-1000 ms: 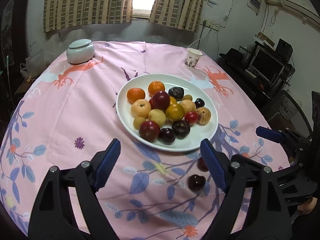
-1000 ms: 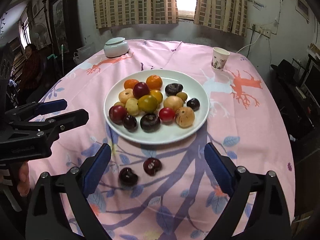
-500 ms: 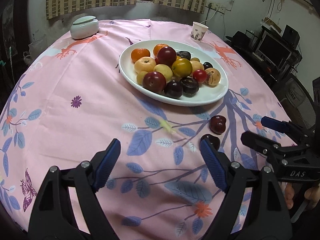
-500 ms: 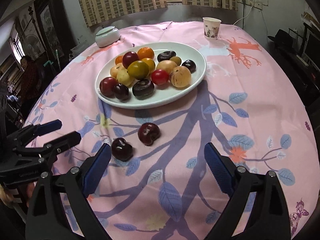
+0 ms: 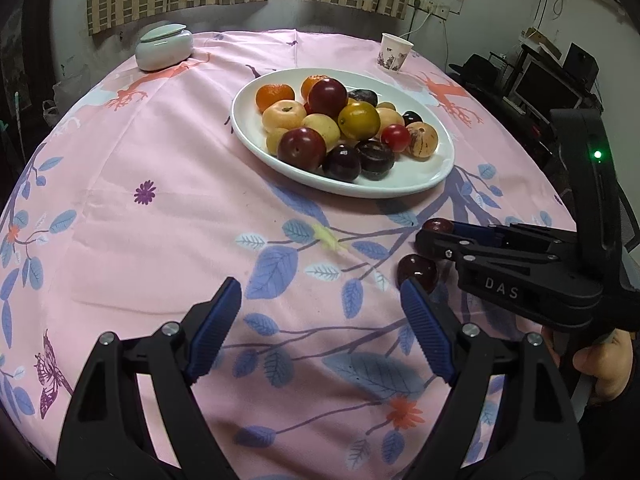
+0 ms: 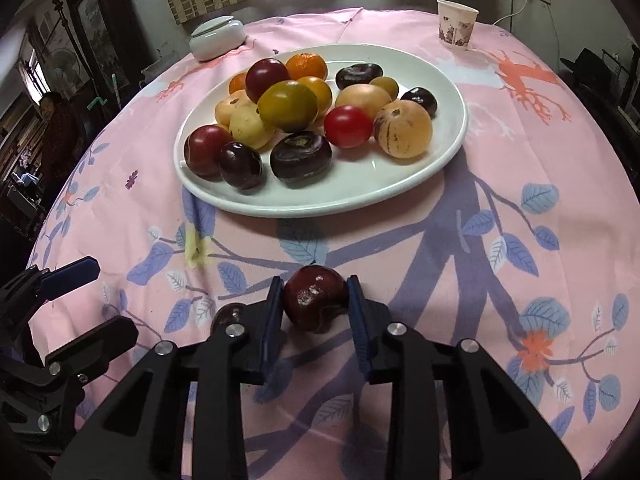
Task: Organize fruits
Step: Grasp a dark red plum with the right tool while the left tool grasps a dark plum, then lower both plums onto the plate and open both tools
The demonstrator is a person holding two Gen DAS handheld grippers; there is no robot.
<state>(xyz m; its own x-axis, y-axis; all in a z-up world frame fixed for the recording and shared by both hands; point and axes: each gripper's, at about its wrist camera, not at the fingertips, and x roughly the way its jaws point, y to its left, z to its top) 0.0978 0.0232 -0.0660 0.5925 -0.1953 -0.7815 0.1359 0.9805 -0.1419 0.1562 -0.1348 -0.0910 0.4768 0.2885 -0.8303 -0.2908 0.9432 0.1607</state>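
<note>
A white plate (image 6: 360,200) piled with plums, oranges, a tomato and other fruit stands mid-table. Two dark red plums lie loose on the pink cloth in front of it. My right gripper (image 6: 315,284) is low over the cloth, its jaws closing: both blue pads press on the plum nearer the plate (image 6: 314,300). In the left wrist view that gripper (image 5: 436,236) reaches in from the right with the plum (image 5: 438,225) at its tips. The second plum (image 5: 417,272) lies just beside my left gripper's right fingertip. My left gripper (image 5: 320,286) stands open over bare cloth.
A paper cup (image 5: 394,53) stands behind the plate at the right and a lidded white jar (image 5: 164,46) at the back left. A person (image 6: 56,120) sits beyond the table's left edge. Monitors and cables (image 5: 548,88) crowd the right wall.
Both grippers sank toward the cloth in front of the plate. My right gripper's jaws, wide before, closed around the plum nearer the plate. The left jaws kept their width.
</note>
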